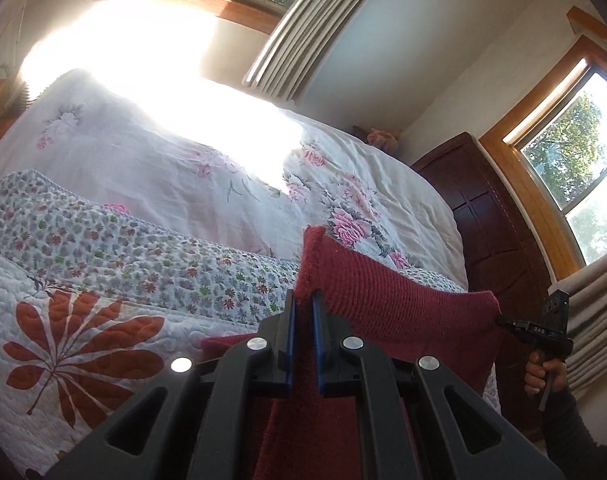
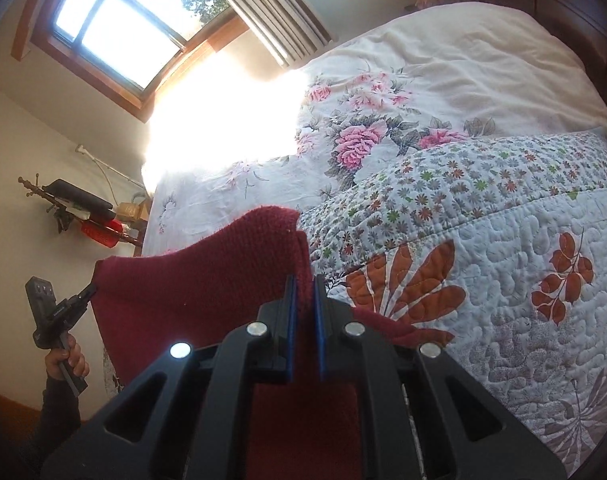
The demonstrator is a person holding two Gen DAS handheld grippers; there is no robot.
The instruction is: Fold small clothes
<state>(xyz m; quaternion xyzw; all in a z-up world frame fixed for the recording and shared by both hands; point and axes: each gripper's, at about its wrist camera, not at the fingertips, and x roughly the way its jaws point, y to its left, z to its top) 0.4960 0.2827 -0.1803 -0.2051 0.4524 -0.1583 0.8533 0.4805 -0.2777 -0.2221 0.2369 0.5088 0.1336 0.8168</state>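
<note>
A dark red knitted garment [image 1: 395, 300] hangs stretched in the air above the bed, held at two corners. My left gripper [image 1: 304, 296] is shut on its left upper corner, the cloth pinched between the blue pads. The right gripper [image 1: 503, 321] shows at the far right of the left wrist view, clamped on the other corner. In the right wrist view my right gripper [image 2: 304, 280] is shut on the same red garment [image 2: 191, 300], and the left gripper [image 2: 88, 294] pinches the far corner at the left. The garment's lower part is hidden behind the gripper bodies.
Below lies a bed with a quilted leaf-patterned cover [image 1: 75, 340] and a white floral sheet [image 1: 207, 168]. A dark wooden cabinet [image 1: 491, 220] stands beside the bed. Windows [image 2: 119, 20] with striped curtains let in glaring sunlight. A wall rack [image 2: 83, 212] with items hangs at left.
</note>
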